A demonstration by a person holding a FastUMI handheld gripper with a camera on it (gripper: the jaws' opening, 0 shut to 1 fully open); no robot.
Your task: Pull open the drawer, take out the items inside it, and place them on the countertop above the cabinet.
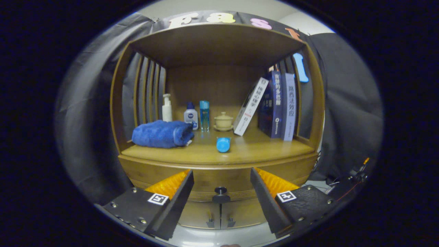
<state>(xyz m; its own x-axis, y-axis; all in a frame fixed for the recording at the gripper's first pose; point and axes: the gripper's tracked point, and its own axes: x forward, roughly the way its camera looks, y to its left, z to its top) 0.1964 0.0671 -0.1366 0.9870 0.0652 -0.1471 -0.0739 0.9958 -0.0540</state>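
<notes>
A wooden cabinet stands ahead with its drawer (212, 178) closed under the countertop (260, 151). The drawer's dark round knob (221, 190) sits midway between my fingers, a short way beyond their tips. My gripper (221, 176) is open, its fingers wide apart and holding nothing. On the countertop a blue folded towel (161, 133) lies at the left and a small blue bottle (223, 144) lies on its side near the front edge. What is inside the drawer is hidden.
At the back of the countertop stand a white pump bottle (166, 108), a white bottle with a blue cap (191, 116), a tall blue bottle (204, 115) and a lidded cup (223, 121). Books (274, 104) lean at the right. Lower cabinet doors (219, 216) sit under the drawer.
</notes>
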